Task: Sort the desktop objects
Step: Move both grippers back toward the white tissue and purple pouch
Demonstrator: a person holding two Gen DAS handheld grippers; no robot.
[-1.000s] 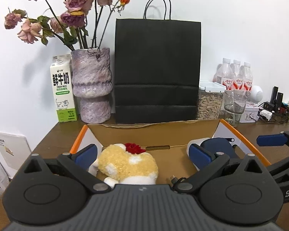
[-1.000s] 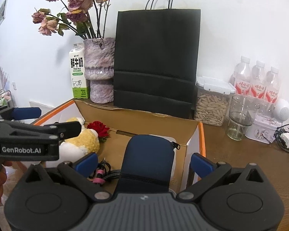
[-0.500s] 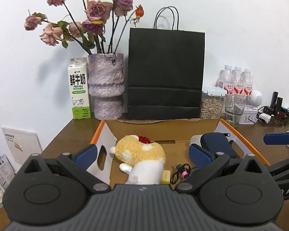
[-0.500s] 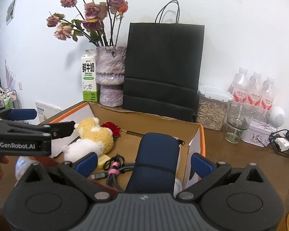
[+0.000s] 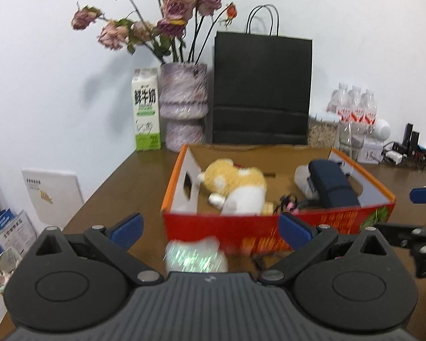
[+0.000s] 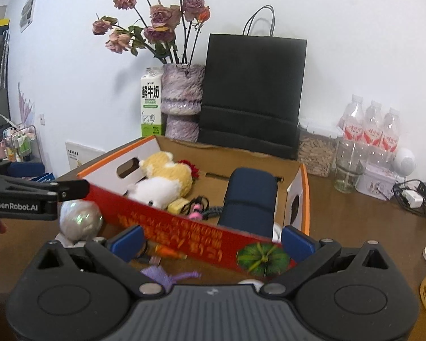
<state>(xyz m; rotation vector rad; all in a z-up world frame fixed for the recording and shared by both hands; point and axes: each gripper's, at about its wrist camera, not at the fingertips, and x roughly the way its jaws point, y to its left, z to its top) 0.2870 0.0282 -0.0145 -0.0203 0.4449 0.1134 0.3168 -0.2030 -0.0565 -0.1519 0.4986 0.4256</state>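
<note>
An open cardboard box [image 5: 241,228] [image 6: 184,227] with a red front wall and orange rim holds a yellow-and-white plush toy [image 5: 238,187] [image 6: 162,182], a dark blue case [image 5: 331,184] [image 6: 251,196] and a tangle of cable [image 6: 198,207]. A shiny pearly ball [image 5: 196,258] [image 6: 79,220] lies on the desk just in front of the box. An orange carrot-like piece [image 6: 170,251] and a purple tasselled piece [image 6: 167,274] lie near it. My left gripper [image 5: 210,230] [image 6: 56,180] is open, with the ball low between its fingers. My right gripper [image 6: 213,241] [image 5: 406,213] is open and holds nothing.
Behind the box stand a black paper bag [image 5: 261,91], a purple vase of dried roses [image 5: 183,108] and a milk carton [image 5: 146,113]. Water bottles [image 6: 370,130], a seed container [image 6: 316,153], a glass jar [image 6: 349,170], a white tin [image 6: 379,182] and cables [image 6: 411,196] fill the right.
Both grippers have drawn back from over the box towards the desk's front. The box's red front wall and the objects before it have come into view.
</note>
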